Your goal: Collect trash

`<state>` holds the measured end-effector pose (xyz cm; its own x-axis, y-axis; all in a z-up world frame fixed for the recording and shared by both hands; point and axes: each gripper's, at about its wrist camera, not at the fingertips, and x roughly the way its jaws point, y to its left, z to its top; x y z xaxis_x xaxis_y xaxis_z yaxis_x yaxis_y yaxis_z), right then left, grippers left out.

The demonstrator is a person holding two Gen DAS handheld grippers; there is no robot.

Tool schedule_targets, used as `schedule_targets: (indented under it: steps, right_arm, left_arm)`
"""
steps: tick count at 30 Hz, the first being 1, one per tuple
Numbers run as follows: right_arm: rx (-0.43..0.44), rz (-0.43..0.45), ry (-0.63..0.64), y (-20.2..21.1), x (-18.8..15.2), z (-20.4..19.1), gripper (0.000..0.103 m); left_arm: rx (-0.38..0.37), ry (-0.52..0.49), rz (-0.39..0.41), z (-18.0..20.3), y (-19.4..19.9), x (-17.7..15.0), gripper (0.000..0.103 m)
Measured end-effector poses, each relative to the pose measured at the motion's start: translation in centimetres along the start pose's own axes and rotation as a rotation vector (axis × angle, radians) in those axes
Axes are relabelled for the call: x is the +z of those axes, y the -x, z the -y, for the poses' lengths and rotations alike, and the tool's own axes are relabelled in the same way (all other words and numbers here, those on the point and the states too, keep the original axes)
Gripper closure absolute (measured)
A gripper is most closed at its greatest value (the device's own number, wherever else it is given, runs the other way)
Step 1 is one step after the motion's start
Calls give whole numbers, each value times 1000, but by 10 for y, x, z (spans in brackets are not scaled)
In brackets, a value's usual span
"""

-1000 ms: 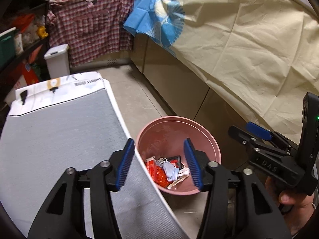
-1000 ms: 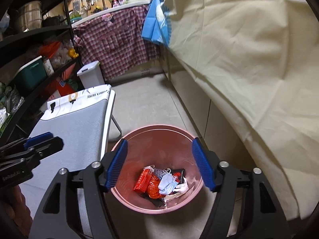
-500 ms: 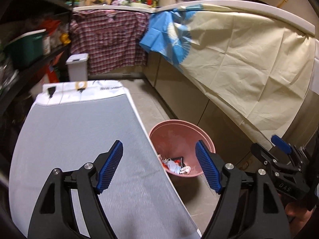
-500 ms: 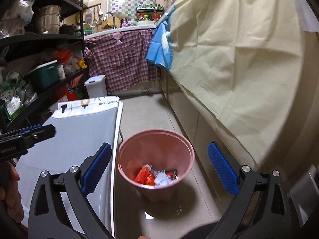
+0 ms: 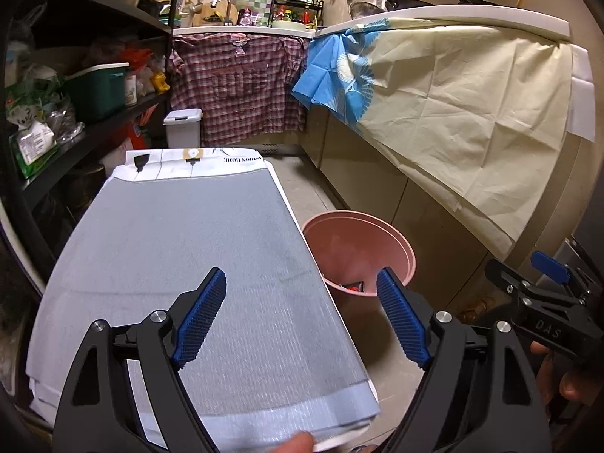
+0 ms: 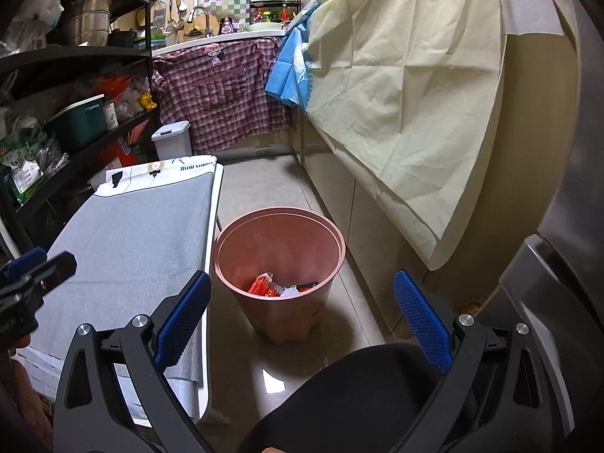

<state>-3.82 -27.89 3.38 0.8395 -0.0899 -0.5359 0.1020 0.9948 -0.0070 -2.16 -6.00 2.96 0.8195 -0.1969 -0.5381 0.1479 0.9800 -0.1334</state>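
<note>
Trash [image 6: 281, 287] inside bin [image 6: 279, 313]: right wrist only

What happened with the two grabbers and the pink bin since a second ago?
Both grippers pulled back from the pink bin, so it looks smaller and farther off. The left gripper is opening wider, with nothing between its fingers; the right gripper is wide open, also empty. The trash stayed in the bin, and the grey table stayed beside it.

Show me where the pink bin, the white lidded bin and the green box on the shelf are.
pink bin [image 6: 279, 313]: right wrist view, front outer wall.
white lidded bin [image 5: 182, 133]: left wrist view, front face.
green box [image 5: 99, 92]: left wrist view, front side.
</note>
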Motion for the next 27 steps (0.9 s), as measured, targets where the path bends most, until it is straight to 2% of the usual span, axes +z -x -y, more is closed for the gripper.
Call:
schedule_targets:
  steps: [14, 27]
  right_arm:
    - [-6, 1, 7, -2, 0, -3, 7]
    - [-7, -2, 8, -4, 0, -3, 7]
  left_arm:
    - [0, -31, -35, 9, -12, -12, 23]
    - [-1, -46, -25, 12, -10, -10, 19]
